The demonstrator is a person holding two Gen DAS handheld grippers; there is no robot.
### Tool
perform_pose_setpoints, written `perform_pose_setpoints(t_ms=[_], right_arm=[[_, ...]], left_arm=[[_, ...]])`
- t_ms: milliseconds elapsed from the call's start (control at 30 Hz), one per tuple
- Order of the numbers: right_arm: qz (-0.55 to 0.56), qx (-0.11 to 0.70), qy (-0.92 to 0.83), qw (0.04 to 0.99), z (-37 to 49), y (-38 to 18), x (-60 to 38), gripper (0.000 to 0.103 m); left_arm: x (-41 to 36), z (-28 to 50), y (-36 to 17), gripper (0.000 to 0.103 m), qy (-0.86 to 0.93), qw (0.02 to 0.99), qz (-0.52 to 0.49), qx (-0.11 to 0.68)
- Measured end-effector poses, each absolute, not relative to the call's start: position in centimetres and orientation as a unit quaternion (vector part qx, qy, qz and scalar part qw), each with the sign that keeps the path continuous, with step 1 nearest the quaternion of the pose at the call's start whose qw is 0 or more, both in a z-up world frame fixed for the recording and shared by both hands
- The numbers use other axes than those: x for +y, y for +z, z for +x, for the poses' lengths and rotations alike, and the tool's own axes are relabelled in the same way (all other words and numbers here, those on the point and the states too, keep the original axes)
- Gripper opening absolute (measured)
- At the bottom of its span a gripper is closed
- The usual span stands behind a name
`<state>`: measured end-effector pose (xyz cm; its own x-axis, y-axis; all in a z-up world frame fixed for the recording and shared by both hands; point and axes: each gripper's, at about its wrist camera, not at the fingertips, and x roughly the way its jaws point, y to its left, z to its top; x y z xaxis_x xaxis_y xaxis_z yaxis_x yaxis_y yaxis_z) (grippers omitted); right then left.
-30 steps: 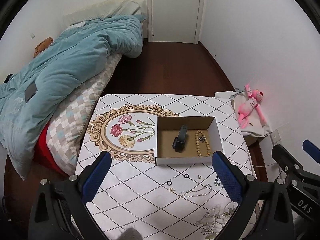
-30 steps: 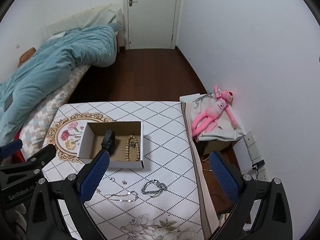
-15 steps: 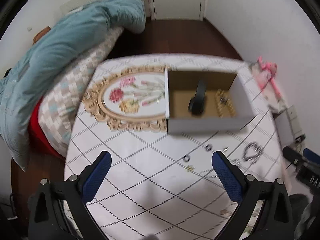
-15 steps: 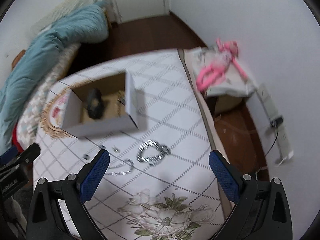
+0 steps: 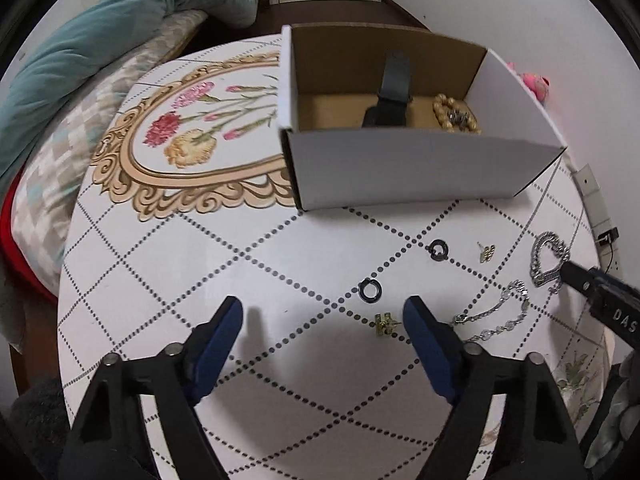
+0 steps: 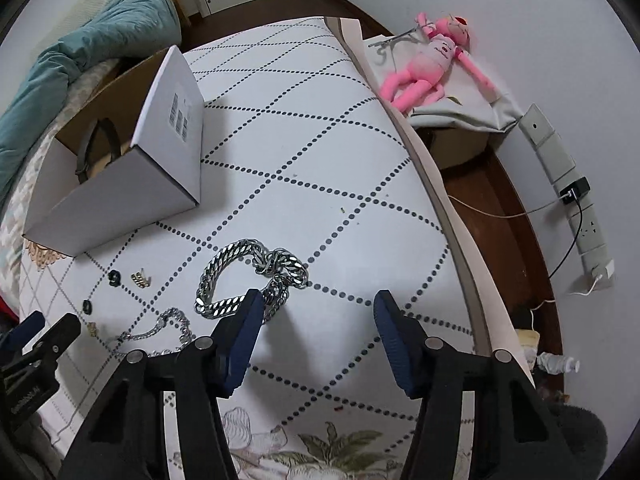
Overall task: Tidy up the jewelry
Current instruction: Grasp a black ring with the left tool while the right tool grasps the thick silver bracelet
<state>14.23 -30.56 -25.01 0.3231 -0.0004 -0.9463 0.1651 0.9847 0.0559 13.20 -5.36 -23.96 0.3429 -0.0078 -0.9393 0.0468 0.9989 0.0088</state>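
Bedroom surroundings are seen past a table (image 5: 168,320) covered in a white cloth with dotted diamonds; a bed with a teal duvet (image 5: 100,36) lies beside it. On the table a white cardboard box (image 5: 412,168) stands open, with a black watch (image 5: 390,96) and a wooden bead bracelet (image 5: 456,114) inside.

Loose jewelry is spread in front of the box: two black rings (image 5: 370,290), a gold earring (image 5: 385,323), a thin silver chain (image 5: 496,316) and a chunky silver chain bracelet (image 6: 248,276).

The left gripper (image 5: 322,322) is held low over the cloth, its jaws having just been closing yet parted, nothing gripped; the gold earring lies just inside its right finger.

The right gripper (image 6: 318,312) is likewise partly closed and empty, its left finger overlapping the chunky bracelet's end.
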Motion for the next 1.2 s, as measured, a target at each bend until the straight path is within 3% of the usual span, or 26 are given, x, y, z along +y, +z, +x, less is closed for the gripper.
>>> perform_pose_setpoints(t_ms=[67,267,400,900,1067,1100,1133,1200], right_arm=[[0.069,0.575,-0.052,0.814,14.4,-25.1,-30.3,0.06],[0.073,0.571,-0.057,0.816,14.8,-25.1,-30.4,0.06],[0.071,0.572,-0.056,0.815,14.8,-25.0,-30.3,0.06],[0.093,0.57,-0.051,0.815,14.6,-24.7,-31.2,0.06],[0.051,0.559,-0.04,0.827,14.9,-25.0,-29.4,0.058],[0.032,0.557,-0.043,0.829,15.0,-25.1,-28.9,0.051],[0.022,0.55,-0.035,0.834,14.9,-24.9,-28.4,0.031],[0.016,0.548,-0.033,0.835,14.8,-24.8,-28.0,0.009]], left_arm=[[-5.6,13.2,-24.4,0.07,-0.018,0.819,0.021,0.573],[-6.5,13.0,-24.0,0.03,-0.033,0.829,0.027,0.558],[-6.7,13.3,-23.9,0.01,-0.038,0.83,0.026,0.556],[-4.8,11.9,-23.6,0.01,-0.035,0.831,0.005,0.555],[-4.3,11.1,-24.0,0.01,-0.029,0.829,0.002,0.558],[-4.3,11.0,-24.0,0.01,-0.029,0.829,0.0,0.558],[-4.2,11.0,-23.9,0.01,-0.028,0.83,-0.002,0.558],[-3.9,11.0,-23.9,0.01,-0.026,0.83,-0.005,0.558]])
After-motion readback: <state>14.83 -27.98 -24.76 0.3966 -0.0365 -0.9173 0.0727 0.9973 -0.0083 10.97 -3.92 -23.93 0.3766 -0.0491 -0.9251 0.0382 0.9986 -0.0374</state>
